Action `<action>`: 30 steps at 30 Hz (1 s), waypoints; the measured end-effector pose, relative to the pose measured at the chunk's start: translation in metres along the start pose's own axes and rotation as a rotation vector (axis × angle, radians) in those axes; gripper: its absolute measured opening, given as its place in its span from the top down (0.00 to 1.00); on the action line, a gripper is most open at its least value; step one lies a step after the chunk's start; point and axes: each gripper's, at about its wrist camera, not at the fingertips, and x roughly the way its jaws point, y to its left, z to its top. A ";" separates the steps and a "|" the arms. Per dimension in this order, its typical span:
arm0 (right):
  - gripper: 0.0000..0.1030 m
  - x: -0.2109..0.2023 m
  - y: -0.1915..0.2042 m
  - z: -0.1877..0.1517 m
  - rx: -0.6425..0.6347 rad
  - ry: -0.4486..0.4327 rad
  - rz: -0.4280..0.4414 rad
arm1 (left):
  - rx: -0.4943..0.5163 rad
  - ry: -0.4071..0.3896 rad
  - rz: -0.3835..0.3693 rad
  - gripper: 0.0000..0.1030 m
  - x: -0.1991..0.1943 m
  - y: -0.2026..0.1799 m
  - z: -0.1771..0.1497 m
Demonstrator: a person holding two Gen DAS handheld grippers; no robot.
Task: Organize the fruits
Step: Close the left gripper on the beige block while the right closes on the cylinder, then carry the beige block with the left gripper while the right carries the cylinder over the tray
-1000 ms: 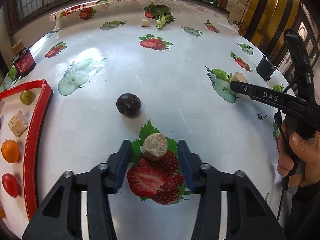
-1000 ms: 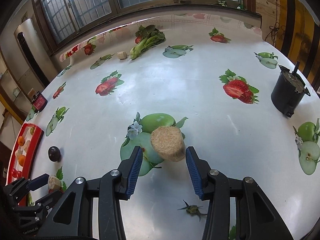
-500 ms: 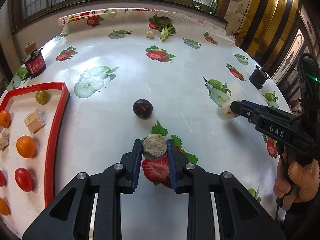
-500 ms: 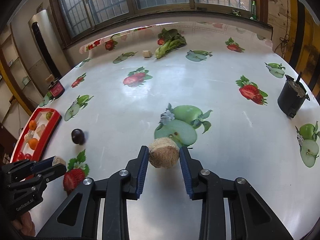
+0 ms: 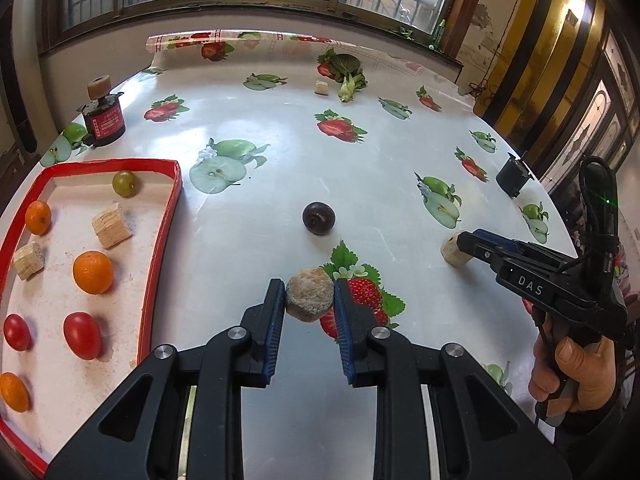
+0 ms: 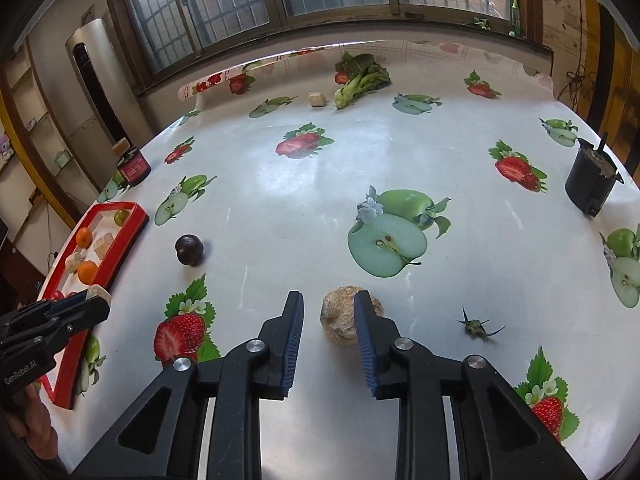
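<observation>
My left gripper (image 5: 309, 304) is shut on a beige hexagonal block (image 5: 309, 294) and holds it above the tablecloth, right of the red tray (image 5: 160, 236). The tray holds oranges, red tomatoes, a green grape and beige blocks. A dark plum (image 5: 319, 218) lies on the cloth ahead. In the right wrist view my right gripper (image 6: 327, 312) is open; a beige cylinder block (image 6: 344, 318) lies on the table touching its right finger (image 6: 366, 340), off-centre in the gap. The plum (image 6: 189, 249) and the tray (image 6: 120, 240) show at left there.
A red-labelled jar (image 5: 103, 118) stands behind the tray. A black pot (image 6: 591, 184) stands at the right. Leafy greens (image 6: 362, 78) and a small beige block (image 6: 317, 100) lie at the far edge. A dried calyx (image 6: 476, 326) lies right of my right gripper.
My left gripper closed on the hexagonal block and lifted it toward the tray. My right gripper closed on the cylinder block, carried it nearer, then opened; the block now rests against its right finger.
</observation>
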 end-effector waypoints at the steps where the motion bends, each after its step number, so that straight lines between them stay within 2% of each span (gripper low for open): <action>1: 0.72 0.000 0.001 0.000 -0.007 -0.001 -0.010 | -0.002 0.000 -0.003 0.79 0.000 0.000 0.000; 5: 0.64 0.001 0.005 0.001 -0.029 -0.009 -0.059 | -0.002 -0.003 -0.008 0.79 -0.003 0.001 0.001; 7: 0.54 -0.001 0.004 0.002 -0.035 -0.024 -0.092 | -0.003 -0.004 -0.007 0.79 -0.003 0.003 0.001; 9: 0.52 0.002 0.001 0.002 -0.031 -0.011 -0.101 | -0.006 -0.004 -0.007 0.79 -0.004 0.003 0.002; 12: 0.52 0.015 -0.004 0.002 -0.026 0.021 -0.117 | -0.005 -0.009 -0.008 0.79 -0.007 0.004 0.002; 14: 0.61 0.023 -0.008 0.000 -0.009 0.041 -0.104 | -0.004 -0.013 -0.004 0.79 -0.010 0.005 0.002; 18: 0.63 0.020 -0.002 -0.003 -0.008 0.031 -0.082 | -0.008 -0.019 0.006 0.79 -0.014 0.011 0.002; 30: 0.63 -0.014 0.084 -0.001 -0.140 -0.019 0.064 | -0.046 -0.051 0.077 0.79 -0.040 0.050 -0.010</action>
